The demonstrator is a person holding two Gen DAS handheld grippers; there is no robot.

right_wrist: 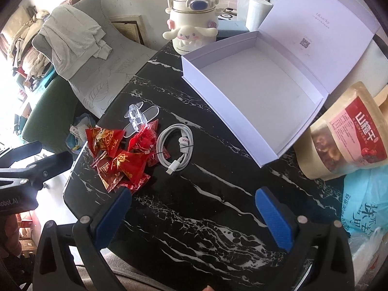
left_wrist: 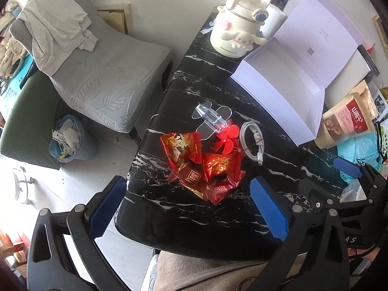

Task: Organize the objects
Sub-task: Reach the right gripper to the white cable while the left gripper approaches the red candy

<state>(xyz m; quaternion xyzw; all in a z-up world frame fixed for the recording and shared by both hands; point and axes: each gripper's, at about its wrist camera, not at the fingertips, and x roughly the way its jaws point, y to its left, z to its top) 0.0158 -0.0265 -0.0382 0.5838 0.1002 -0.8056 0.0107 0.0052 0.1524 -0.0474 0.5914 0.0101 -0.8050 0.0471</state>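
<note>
Black marble with white veins is what the table (right_wrist: 218, 186) is made of, and everything is laid out on it. Near the left edge a heap of red candy wrappers (right_wrist: 118, 152) is piled up, with a clear plastic clip (right_wrist: 137, 117) lying just behind it, touching the heap. Just beside the wrappers, towards the middle, a coiled white cable (right_wrist: 175, 145) is laid flat, its plug end pointed at the near edge. Towards the far right corner an open white box (right_wrist: 254, 92) is parked, lid flipped up behind it, nothing seen inside. At the far edge, left of the box, a cream cartoon kettle (right_wrist: 191, 24) is stood upright. Off the box's right side a snack pouch (right_wrist: 349, 133) is lying flat at the right edge.

The left claw (left_wrist: 191, 206) is held wide open over the near left corner, nothing gripped, the wrappers framed between its blue pads. The right claw (right_wrist: 196, 215) is also spread wide and empty, held over bare marble near the front edge.
</note>
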